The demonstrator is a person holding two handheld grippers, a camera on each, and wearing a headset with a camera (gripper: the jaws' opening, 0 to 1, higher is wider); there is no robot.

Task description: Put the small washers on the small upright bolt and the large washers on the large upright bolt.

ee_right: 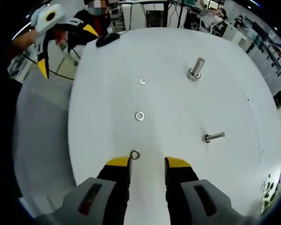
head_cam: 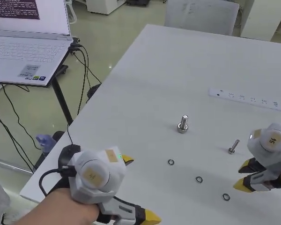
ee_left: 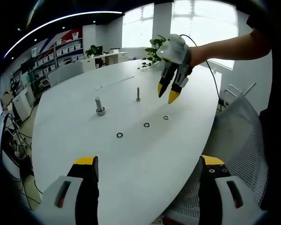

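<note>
My left gripper (ee_left: 148,161) holds its jaws spread wide and empty at the bottom of the left gripper view, over the near edge of the white table (ee_left: 131,145). My right gripper (ee_right: 148,161) has its jaws parted by a narrow gap, pinching nothing. The nearest washer (ee_right: 135,154) lies flat just beside one jaw tip, low centre. A second washer (ee_right: 139,116) and a third washer (ee_right: 143,80) lie in line above it. The large bolt (ee_right: 195,69) is upper right, the small bolt (ee_right: 214,137) at mid right.

We are holding the left tool (ee_left: 148,162), jaws spread wide, over the worktop (ee_left: 70,131), facing three washers (ee_left: 146,124), a large bolt (ee_left: 99,106), a small bolt (ee_left: 138,93) and the right tool (ee_left: 167,93).
</note>
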